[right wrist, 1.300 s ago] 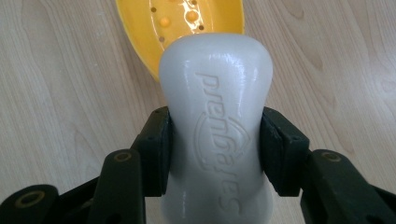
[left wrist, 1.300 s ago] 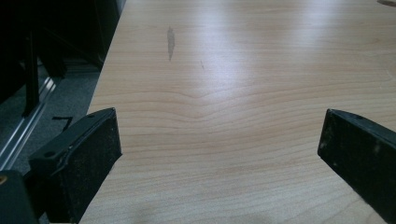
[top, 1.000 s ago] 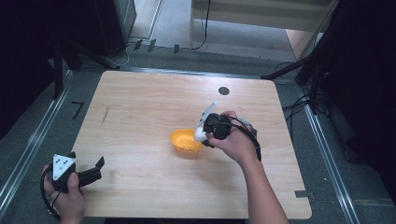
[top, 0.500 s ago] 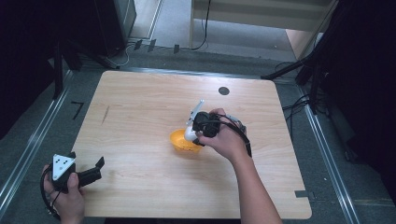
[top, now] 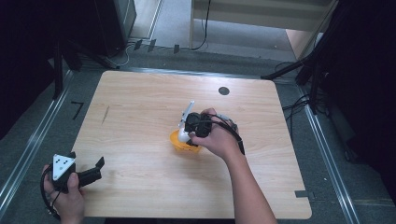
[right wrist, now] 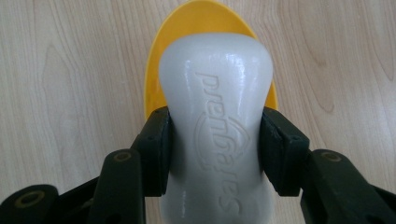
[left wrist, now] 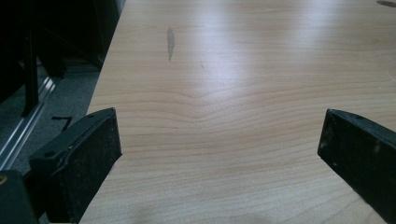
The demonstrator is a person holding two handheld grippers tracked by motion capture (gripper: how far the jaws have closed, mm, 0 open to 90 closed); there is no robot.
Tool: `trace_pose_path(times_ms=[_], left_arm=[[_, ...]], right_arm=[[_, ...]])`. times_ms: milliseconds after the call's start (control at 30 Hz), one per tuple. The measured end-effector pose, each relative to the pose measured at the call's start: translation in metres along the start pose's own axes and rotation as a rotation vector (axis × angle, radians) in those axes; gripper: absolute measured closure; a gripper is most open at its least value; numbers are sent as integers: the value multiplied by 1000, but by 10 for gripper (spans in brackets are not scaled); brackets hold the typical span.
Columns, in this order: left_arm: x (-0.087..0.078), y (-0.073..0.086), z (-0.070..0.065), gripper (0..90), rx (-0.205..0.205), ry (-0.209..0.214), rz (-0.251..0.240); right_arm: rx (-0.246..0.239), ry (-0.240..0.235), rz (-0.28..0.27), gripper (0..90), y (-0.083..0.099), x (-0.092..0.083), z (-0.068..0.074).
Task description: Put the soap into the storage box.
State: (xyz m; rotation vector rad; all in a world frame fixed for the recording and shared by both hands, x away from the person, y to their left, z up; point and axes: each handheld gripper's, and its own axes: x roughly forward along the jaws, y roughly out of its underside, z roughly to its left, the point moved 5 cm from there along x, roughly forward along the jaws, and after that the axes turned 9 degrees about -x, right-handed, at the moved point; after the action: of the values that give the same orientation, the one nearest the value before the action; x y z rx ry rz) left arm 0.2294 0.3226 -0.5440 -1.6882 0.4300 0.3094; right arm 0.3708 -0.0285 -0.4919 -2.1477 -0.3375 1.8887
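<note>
Desk: pale wood top [top: 140, 116], with a dark streak [left wrist: 170, 42] in the grain ahead of the left jaws and a small dark round spot [top: 223, 90] well beyond the right jaws.
Left gripper: held in the person's left hand [top: 70, 198] at the near left corner of the desk; the left gripper [top: 86, 175] carries a grey three-cornered plate on top.
Left jaws: set wide apart, with bare wood between them in the left gripper view; nothing is held.
Right gripper: held in the person's right hand [top: 219, 137] near the middle of the desk; the right gripper [right wrist: 215, 144] points downward at the desk.
Right jaws: closed on both sides of a white plastic handle [right wrist: 215, 107], each pad pressed against its flank.
Handle: smooth and rounded at the end beyond the jaws, with raised lettering moulded along it; the wording cannot be read with certainty. In the high view a white part [top: 187, 116] sticks up behind the gripper.
Bowl: yellow bowl [top: 180, 142] lying directly beyond and beneath the right jaws; in the right gripper view its rim [right wrist: 154, 70] curves out from behind the handle on both sides.
Contact: whether the handle's end touches the bowl cannot be told.
</note>
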Motion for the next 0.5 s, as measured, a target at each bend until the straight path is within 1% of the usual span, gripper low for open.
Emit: trace_pose_path(times_ms=[33, 67, 100, 133, 233, 267, 367, 433, 467, 500], left_arm=[[0, 0, 0, 0, 0, -1, 0], [0, 0, 0, 0, 1, -1, 2], [0, 0, 0, 0, 2, -1, 2], [0, 0, 0, 0, 1, -1, 1], [0, 0, 0, 0, 2, -1, 1], [0, 0, 0, 0, 2, -1, 1], [0, 0, 0, 0, 2, -1, 1], [0, 0, 0, 0, 3, -1, 1], [0, 0, 0, 0, 3, -1, 1], [0, 0, 0, 0, 3, -1, 1]], right_arm=[[-12, 1, -4, 510, -1, 2, -1], [-4, -4, 5, 510, -1, 3, 0], [-9, -8, 4, 510, -1, 5, -1], [-3, -9, 11, 510, -1, 5, 0], [-16, -11, 11, 510, -2, 9, -2], [-10, -12, 14, 510, -2, 10, -1], [-19, -15, 20, 509, -2, 13, -2], [-9, -19, 27, 509, -2, 15, -2], [-20, -19, 25, 509, -2, 16, -2], [-10, -23, 33, 509, -1, 17, -1]])
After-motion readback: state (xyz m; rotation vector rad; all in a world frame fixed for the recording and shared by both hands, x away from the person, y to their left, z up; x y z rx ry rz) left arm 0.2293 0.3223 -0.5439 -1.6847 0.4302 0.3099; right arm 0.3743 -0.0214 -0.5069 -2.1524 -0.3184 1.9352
